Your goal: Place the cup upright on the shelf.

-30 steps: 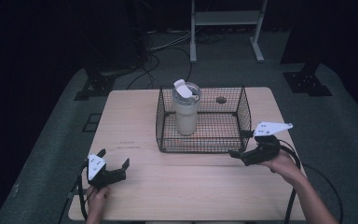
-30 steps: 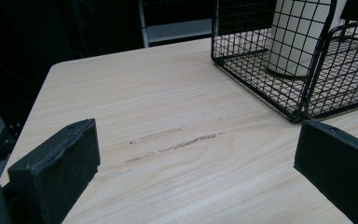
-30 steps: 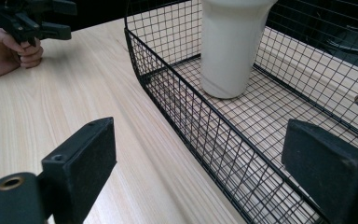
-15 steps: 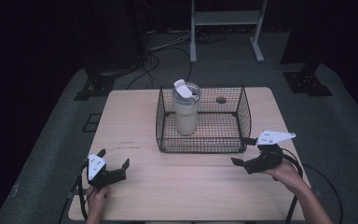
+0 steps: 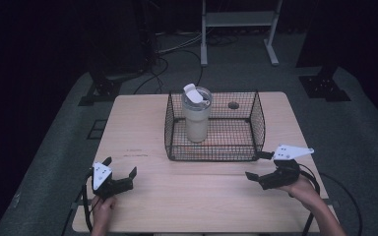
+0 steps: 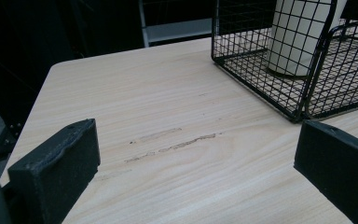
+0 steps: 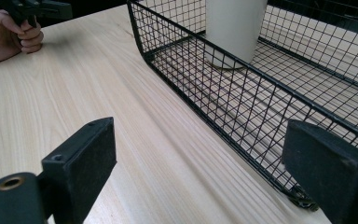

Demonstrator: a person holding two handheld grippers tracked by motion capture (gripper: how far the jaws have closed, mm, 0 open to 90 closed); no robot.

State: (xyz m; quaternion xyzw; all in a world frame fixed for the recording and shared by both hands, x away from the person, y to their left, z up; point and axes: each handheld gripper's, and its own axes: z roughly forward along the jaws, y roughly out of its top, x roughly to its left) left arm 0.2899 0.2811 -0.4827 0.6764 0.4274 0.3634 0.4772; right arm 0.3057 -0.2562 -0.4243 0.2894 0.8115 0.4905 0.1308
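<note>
A black wire basket (image 5: 256, 123) stands on the far middle of the light wooden table (image 5: 138, 123). In its left half stands a cream tumbler (image 5: 197, 118), upright, with its lid flap raised. My left gripper (image 5: 121, 165) rests open near the table's front left, well short of the basket (image 6: 303, 93) and the tumbler (image 6: 298, 37). My right gripper (image 5: 256, 165) is open just in front of the basket's right front corner, and its jaws do not touch the wire. From that gripper (image 7: 205, 168) the basket wall (image 7: 242, 93) runs close by, with the tumbler (image 7: 235, 28) behind it.
A round hole (image 5: 234, 104) in the tabletop lies behind the basket's far wall. A metal stand (image 5: 238, 29) and cables (image 5: 167, 54) are on the floor beyond the table. The person's other hand (image 7: 9, 32) lies at the far left of the right gripper view.
My right gripper has drawn back from the basket's right front corner toward the near edge of the table. The left gripper has stayed in place.
</note>
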